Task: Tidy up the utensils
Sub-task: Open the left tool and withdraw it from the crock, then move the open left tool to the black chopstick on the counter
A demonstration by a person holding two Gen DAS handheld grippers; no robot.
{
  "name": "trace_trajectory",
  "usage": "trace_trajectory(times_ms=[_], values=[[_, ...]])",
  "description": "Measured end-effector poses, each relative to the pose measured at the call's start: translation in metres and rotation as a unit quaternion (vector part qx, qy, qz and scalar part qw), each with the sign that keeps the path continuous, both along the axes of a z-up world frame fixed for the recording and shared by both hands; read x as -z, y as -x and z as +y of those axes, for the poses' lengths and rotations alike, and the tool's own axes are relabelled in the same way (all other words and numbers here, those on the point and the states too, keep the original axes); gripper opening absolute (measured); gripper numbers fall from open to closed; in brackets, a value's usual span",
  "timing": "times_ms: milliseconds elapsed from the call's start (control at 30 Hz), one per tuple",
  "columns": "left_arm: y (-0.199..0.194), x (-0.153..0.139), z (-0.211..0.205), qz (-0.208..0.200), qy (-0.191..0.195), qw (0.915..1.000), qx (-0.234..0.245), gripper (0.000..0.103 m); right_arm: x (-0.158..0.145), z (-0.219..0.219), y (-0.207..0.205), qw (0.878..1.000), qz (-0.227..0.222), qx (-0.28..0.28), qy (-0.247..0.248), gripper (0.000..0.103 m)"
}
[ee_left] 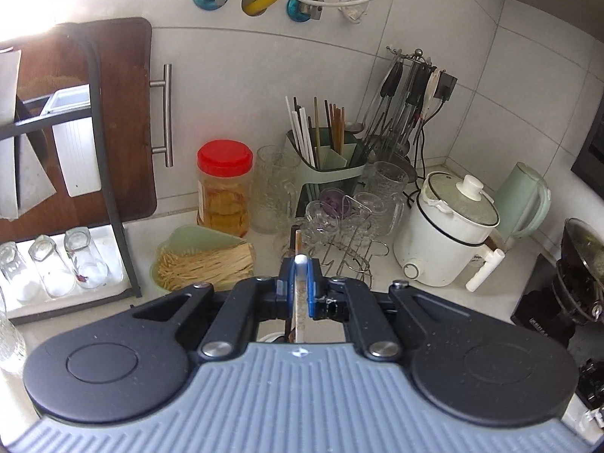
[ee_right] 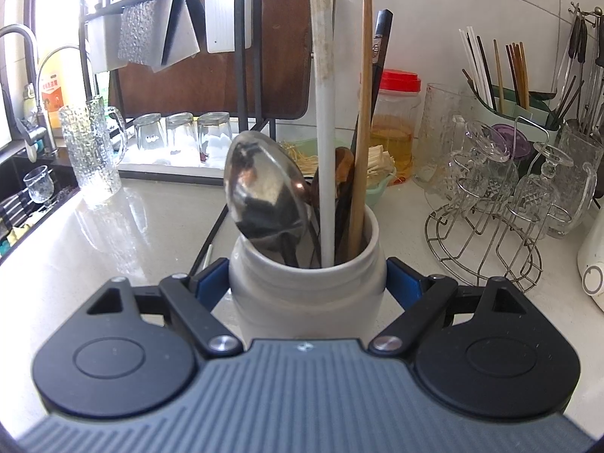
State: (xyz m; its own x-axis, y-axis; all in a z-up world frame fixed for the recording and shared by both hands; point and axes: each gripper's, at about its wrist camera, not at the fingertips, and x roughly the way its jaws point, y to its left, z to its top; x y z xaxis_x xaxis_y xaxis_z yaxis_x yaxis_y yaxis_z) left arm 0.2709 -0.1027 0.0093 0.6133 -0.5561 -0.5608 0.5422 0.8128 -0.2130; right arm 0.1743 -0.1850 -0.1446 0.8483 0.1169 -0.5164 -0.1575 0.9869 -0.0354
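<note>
two tools engaged: left tool (ee_left: 301,283) clamped on a white utensil handle (ee_left: 301,304); right tool (ee_right: 307,283) clamped around white jar (ee_right: 305,294) on bench (ee_right: 151,219).

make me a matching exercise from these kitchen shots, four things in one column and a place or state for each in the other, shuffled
Things:
1. white jar
2. white stick
3. red-lidded jar
4. three glasses

Places or states:
A. upside down on a white tray under the dark rack
B. clamped between the left gripper's blue pads
C. gripped by the right gripper, holding spoons and chopsticks
D. by the wall, next to the brown board

Pairs: 1-C, 2-B, 3-D, 4-A
</note>
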Motion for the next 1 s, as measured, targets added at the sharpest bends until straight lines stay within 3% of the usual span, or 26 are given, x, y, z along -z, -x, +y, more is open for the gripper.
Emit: trace_trajectory(times_ms=[133,267,533,1000], values=[[-0.001,-0.007,0.009,0.0,0.02,0.9997,-0.011,0.013,0.0,0.0,0.0,1.0,-0.001,0.002,-0.001,0.09],[0.004,-0.017,0.022,-0.017,0.028,0.9989,-0.032,0.043,0.0,0.0,0.002,1.0,-0.002,0.005,-0.001,0.09],[0.003,-0.002,0.062,-0.004,0.019,0.9948,-0.1,0.048,0.0,0.0,0.006,1.0,-0.002,0.014,-0.002,0.09],[-0.007,0.084,0.127,0.093,-0.028,0.974,-0.205,0.048,-0.002,0.002,0.005,0.999,0.01,0.03,-0.007,0.09]])
